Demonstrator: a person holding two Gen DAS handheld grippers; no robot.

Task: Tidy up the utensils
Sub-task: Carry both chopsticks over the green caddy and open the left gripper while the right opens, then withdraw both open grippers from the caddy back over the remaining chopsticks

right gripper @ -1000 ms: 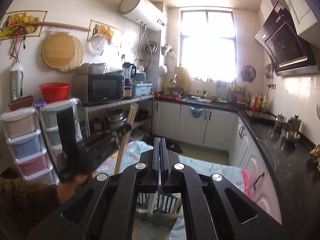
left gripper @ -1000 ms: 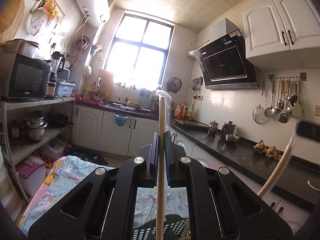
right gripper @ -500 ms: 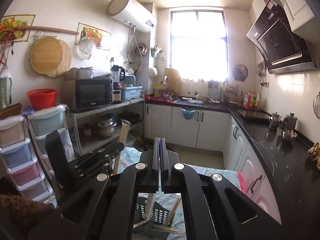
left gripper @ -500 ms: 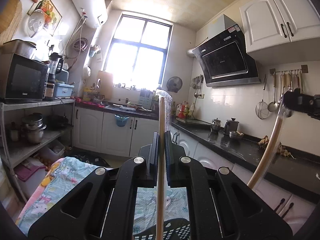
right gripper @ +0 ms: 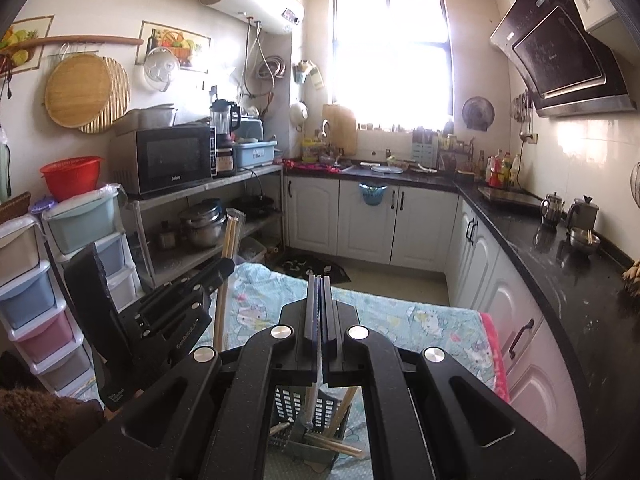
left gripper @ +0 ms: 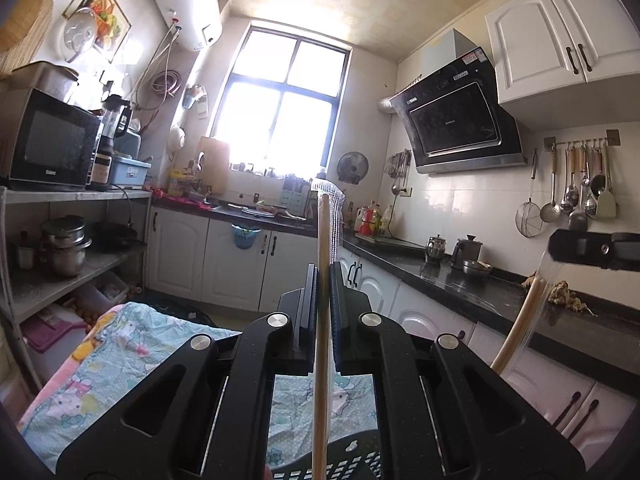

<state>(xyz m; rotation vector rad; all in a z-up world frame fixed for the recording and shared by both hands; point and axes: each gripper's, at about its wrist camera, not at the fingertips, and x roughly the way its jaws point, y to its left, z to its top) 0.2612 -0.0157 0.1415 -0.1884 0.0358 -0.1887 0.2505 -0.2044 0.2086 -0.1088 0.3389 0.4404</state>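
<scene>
Above a black slotted basket set on the patterned cloth, both grippers hold wrapped chopsticks upright. The left gripper has its jaws closed to a narrow slit on 1 pair of pale wooden chopsticks, whose clear plastic sleeve frays in a mesh-like end above the jaws. The right gripper has its jaws pressed almost together on a thin clear wrapper that hangs below them toward the basket; whether sticks lie inside it at the jaws cannot be told from its own view. In the left view, a second sleeved pair slants down from the right gripper's dark body.

The step in hand seems to be lowering these pairs into the basket. It would go best by keeping each pair vertical, centring it over an open compartment, and letting go only once the lower tip is inside the wall. The slick sleeve may slip, so a firm squeeze matters. Loose wooden sticks already lie crosswise in the basket and could block the descent.
</scene>
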